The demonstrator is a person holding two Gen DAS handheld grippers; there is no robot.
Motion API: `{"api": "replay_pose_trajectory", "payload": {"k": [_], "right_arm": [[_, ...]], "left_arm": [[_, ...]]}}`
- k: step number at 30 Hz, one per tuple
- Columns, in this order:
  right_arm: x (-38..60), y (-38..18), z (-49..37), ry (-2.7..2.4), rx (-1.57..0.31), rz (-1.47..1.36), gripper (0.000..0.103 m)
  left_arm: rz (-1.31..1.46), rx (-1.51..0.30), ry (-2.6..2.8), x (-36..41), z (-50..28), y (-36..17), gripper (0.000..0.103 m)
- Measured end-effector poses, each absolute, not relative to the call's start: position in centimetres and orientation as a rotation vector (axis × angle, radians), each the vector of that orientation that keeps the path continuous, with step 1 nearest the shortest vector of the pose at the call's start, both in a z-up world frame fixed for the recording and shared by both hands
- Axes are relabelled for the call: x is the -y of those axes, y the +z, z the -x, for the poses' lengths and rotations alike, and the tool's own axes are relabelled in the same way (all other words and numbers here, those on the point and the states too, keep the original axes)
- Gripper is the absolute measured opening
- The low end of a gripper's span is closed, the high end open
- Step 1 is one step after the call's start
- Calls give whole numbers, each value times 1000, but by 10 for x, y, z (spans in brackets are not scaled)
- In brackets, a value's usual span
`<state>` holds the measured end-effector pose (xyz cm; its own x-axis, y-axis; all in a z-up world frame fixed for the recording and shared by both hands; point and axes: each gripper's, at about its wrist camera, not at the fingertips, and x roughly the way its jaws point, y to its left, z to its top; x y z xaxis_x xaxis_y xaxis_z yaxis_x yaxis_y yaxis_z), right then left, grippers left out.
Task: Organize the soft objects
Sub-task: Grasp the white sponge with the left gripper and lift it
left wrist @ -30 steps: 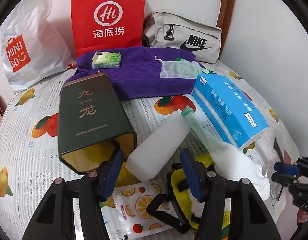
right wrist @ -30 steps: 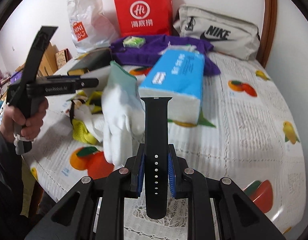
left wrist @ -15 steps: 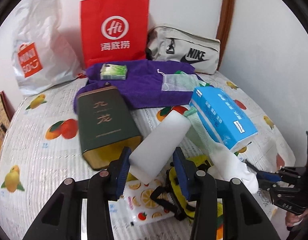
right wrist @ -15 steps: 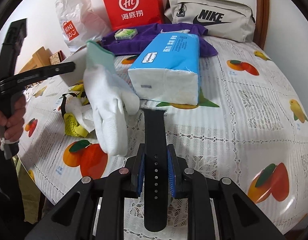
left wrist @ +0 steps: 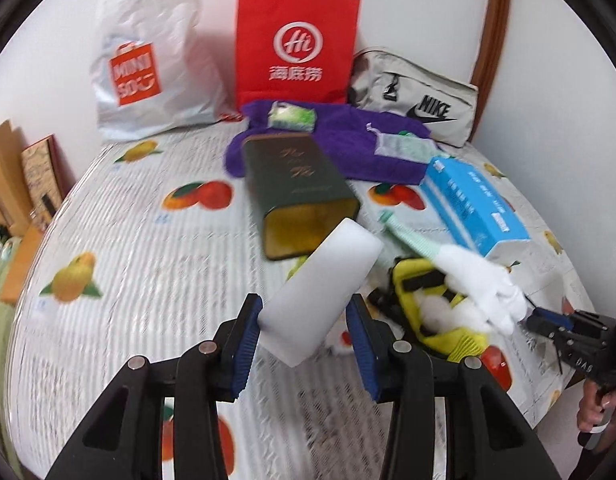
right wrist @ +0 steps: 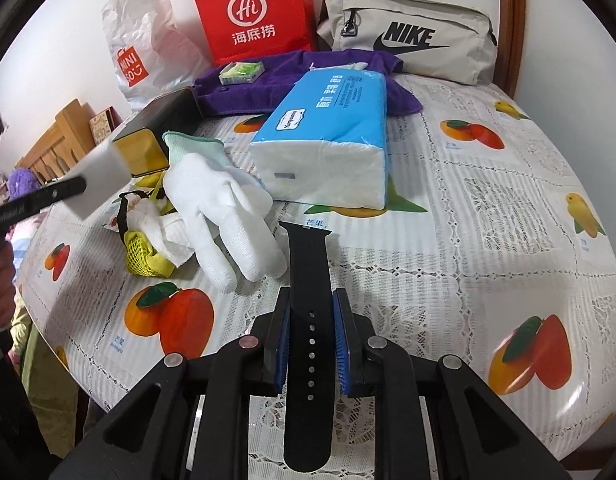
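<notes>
The left gripper point(left wrist: 303, 330) clamps a white sponge block point(left wrist: 322, 290) raised ahead of it, likely for sorting, while the right gripper point(right wrist: 311, 346) pinches a black watch strap point(right wrist: 310, 320) lengthwise, tip just above the tablecloth point(right wrist: 488, 240).

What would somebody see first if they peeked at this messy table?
Probably the two held things: a white foam block squeezed in the left gripper, and a black watch strap pinched in the right gripper. Next, the bright red paper bag standing at the back against the wall, and the blue tissue pack lying mid-table beside a white glove.
</notes>
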<state>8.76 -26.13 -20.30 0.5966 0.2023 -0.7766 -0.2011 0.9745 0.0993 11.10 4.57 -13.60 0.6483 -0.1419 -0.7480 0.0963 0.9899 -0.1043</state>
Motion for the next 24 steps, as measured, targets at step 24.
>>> {"api": "replay_pose_trajectory", "payload": {"k": [24], "right_arm": [[259, -193, -99, 250, -931, -4, 19]], "left_arm": [[134, -910, -190, -56, -122, -166, 43]]}}
